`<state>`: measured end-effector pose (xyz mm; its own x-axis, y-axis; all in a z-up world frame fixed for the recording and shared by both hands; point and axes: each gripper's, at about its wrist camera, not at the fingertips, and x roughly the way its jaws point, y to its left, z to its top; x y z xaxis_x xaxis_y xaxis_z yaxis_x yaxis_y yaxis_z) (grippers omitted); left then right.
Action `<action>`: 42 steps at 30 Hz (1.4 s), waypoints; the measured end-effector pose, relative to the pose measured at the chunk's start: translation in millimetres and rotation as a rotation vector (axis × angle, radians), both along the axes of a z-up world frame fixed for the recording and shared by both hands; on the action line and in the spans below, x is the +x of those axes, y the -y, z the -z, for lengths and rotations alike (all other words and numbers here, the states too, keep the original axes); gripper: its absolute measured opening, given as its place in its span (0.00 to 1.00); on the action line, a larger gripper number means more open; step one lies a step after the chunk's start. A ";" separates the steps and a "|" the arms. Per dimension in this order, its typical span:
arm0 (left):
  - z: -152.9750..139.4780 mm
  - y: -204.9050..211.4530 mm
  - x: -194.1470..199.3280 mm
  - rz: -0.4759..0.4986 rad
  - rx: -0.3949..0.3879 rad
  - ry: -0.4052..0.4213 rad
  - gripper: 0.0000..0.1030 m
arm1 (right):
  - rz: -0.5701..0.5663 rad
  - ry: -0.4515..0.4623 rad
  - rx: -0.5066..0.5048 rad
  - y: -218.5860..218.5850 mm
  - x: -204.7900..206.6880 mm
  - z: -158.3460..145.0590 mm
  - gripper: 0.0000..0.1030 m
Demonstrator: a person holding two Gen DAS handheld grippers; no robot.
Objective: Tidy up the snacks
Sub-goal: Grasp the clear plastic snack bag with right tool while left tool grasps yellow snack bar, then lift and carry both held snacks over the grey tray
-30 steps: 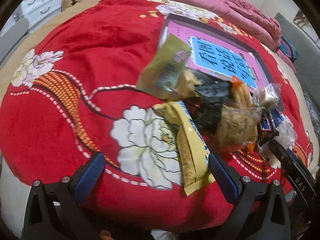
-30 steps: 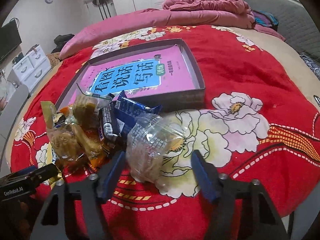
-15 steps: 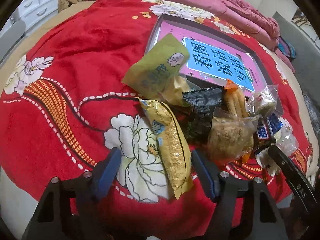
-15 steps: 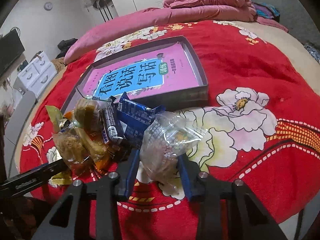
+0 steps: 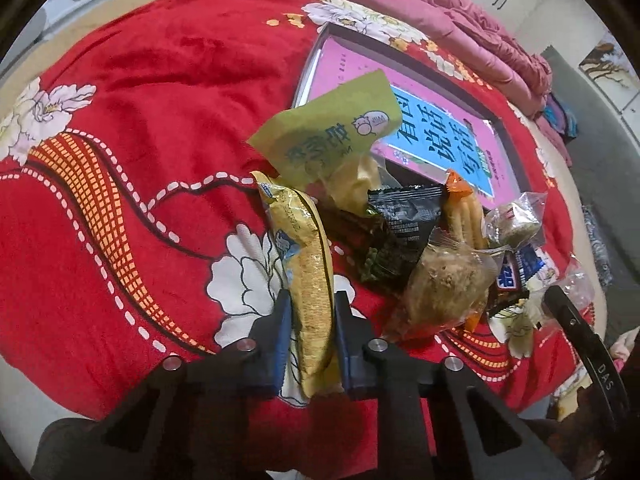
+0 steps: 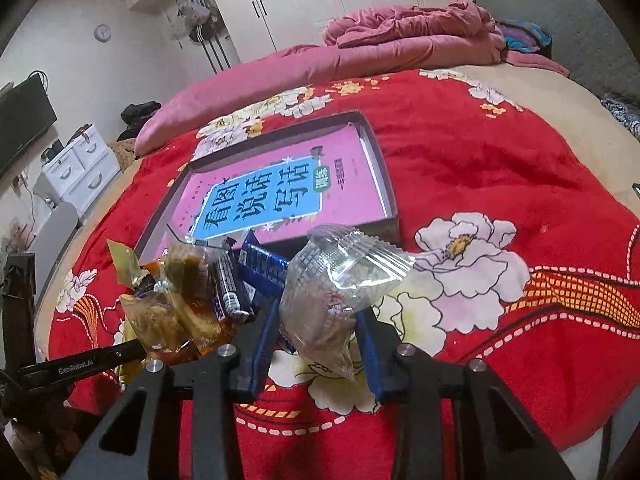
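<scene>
A red floral blanket [image 6: 500,152] fills both views. A shallow box [image 6: 382,168] holding a pink book [image 6: 280,192] lies at twelve o'clock. Just before it sits a snack pile [image 5: 404,224]. The left gripper [image 5: 310,320] has just closed tight on a yellow packet [image 5: 308,264]. The right gripper [image 6: 316,332] pinches a clear bag [image 6: 332,288] at the pile's three o'clock edge.

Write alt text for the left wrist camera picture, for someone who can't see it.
The left gripper is shut on a yellow snack packet lying on a red flowered blanket. Just right of it sits a pile of other snacks, among them a green packet and a black packet. Behind the pile is a shallow box holding a pink book.
</scene>
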<state>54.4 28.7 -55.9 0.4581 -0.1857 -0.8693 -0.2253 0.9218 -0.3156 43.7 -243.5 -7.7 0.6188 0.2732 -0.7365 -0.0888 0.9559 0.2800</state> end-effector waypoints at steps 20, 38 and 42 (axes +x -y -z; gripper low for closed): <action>-28.4 -12.1 -40.4 0.014 0.000 0.050 0.15 | -0.017 0.032 0.028 4.6 2.4 -8.6 0.38; -73.0 5.9 -22.7 0.059 0.079 0.275 0.15 | -0.049 0.123 0.009 -7.9 9.1 -26.8 0.38; -76.2 12.2 -13.0 0.072 0.084 0.303 0.15 | -0.046 0.134 0.005 -6.4 14.3 -27.5 0.38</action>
<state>41.5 16.5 20.3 0.6866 -0.1601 -0.7092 -0.0662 0.9576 -0.2803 58.0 -237.1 19.8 0.6983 0.3071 -0.6466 -0.1694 0.9485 0.2676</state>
